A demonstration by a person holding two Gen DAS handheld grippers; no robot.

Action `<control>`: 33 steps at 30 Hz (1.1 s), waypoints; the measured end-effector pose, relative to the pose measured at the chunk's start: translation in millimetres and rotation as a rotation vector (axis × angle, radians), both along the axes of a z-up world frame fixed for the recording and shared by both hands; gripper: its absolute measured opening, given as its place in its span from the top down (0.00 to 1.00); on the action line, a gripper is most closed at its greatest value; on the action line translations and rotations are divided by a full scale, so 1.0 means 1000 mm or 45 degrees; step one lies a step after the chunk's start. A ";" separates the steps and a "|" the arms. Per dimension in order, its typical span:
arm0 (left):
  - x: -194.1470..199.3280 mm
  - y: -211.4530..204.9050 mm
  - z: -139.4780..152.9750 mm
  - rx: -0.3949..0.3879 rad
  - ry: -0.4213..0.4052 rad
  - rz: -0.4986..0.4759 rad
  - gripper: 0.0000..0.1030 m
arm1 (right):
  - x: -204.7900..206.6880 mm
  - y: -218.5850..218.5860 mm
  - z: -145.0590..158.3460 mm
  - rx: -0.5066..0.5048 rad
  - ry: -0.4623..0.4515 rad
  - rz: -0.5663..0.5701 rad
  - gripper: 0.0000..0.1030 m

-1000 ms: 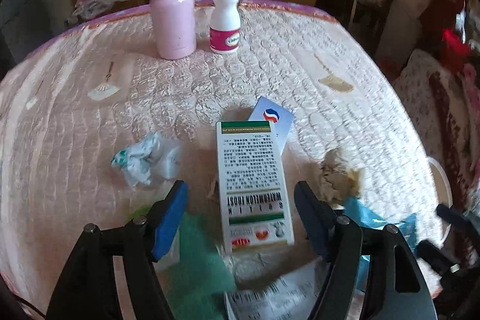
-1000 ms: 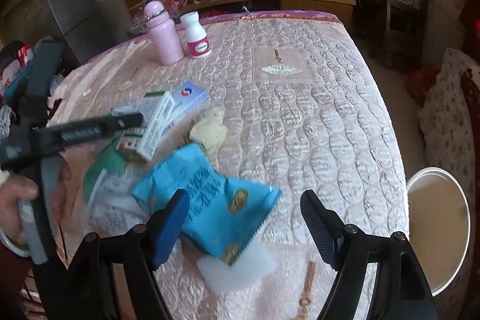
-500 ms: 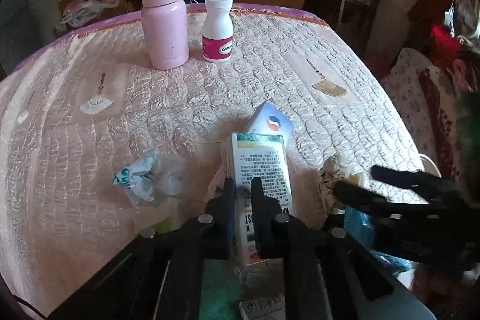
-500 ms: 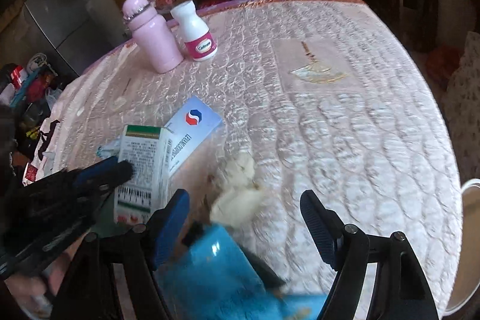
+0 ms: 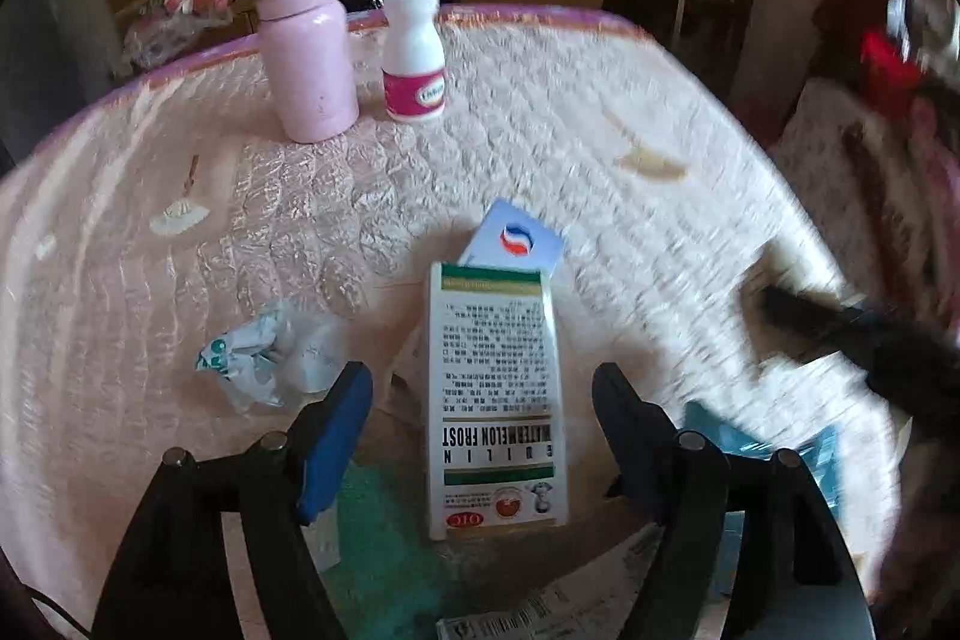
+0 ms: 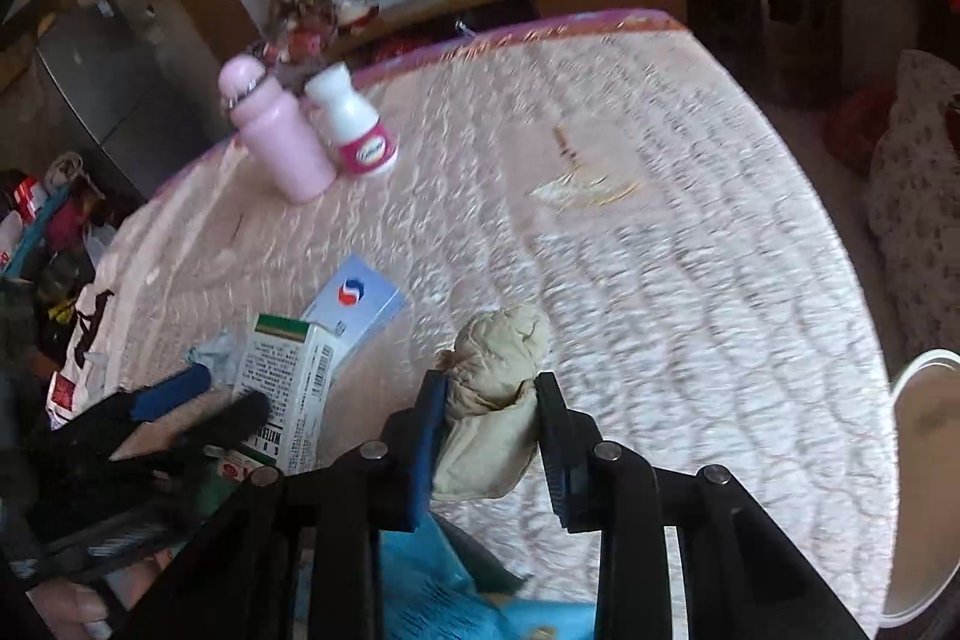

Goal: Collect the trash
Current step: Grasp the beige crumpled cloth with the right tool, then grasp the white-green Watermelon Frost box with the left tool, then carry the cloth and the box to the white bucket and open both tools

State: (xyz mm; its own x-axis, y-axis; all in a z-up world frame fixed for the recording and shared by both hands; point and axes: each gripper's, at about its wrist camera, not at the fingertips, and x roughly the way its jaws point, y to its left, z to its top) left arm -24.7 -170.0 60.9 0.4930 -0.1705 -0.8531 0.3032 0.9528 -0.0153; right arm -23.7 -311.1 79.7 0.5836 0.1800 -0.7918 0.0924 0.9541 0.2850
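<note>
Right wrist: right tool (image 6: 489, 388) just closed, clamping beige wad (image 6: 498, 358) | left tool (image 5: 480, 388) just opened, straddling white box (image 5: 495, 388) | blue wrapper (image 6: 432, 592) underneath

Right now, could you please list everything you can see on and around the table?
flask: 1, pink, far side, upright
pill bottle: 1, white with pink label, beside flask
white box: 1, white and green, near side, flat
blue box: 1, pale blue, partly under white box
wrapper: 1, white-teal, crumpled, left of white box
tissue: 1, beige, crumpled, between right jaws
blue packet: 1, near edge
bin: 1, white, beside table
table: 1, pink quilted cover
left gripper: open, astride white box
right gripper: just closed on tissue
</note>
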 end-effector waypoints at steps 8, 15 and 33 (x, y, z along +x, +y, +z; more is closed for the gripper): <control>0.007 0.008 -0.012 -0.001 0.063 0.034 0.46 | -0.032 -0.017 0.018 0.015 -0.048 0.004 0.68; -0.019 0.010 0.033 -0.086 -0.039 -0.014 0.46 | -0.057 -0.022 0.030 0.041 -0.107 0.009 0.68; -0.086 -0.081 0.079 -0.200 -0.138 -0.232 0.46 | -0.132 -0.073 0.065 0.013 -0.205 -0.080 0.68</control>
